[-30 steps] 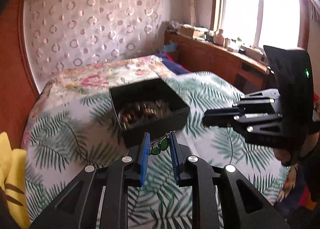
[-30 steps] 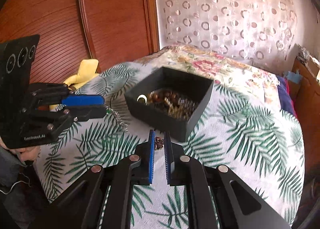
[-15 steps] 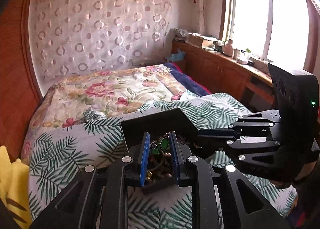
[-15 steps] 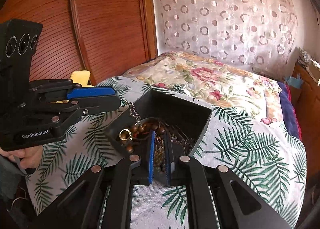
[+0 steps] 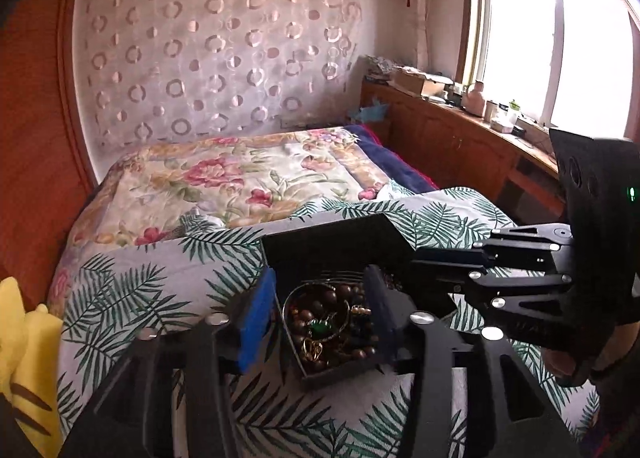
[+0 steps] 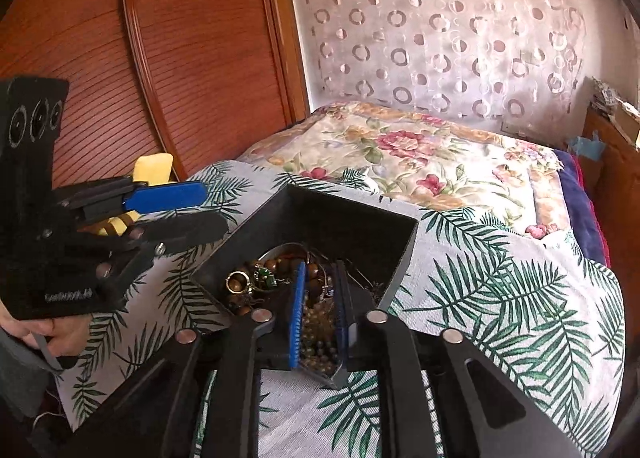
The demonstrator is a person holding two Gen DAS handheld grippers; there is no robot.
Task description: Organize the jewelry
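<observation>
Black left tongs [image 6: 200,209] bear blurred, unreadable white lettering.

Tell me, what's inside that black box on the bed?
The black box holds tangled jewelry: brown wooden beads, a green-stone piece, a gold ring. Its bottom is covered.

Left hand-held gripper [image 5: 320,314] jaws opening, empty; right hand-held gripper [image 6: 320,314] jaws opening, both angled down.

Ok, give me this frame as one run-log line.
left gripper: opening, nothing pinched | right gripper: opening, nothing pinched | both over black box | green-stone piece in box
</observation>
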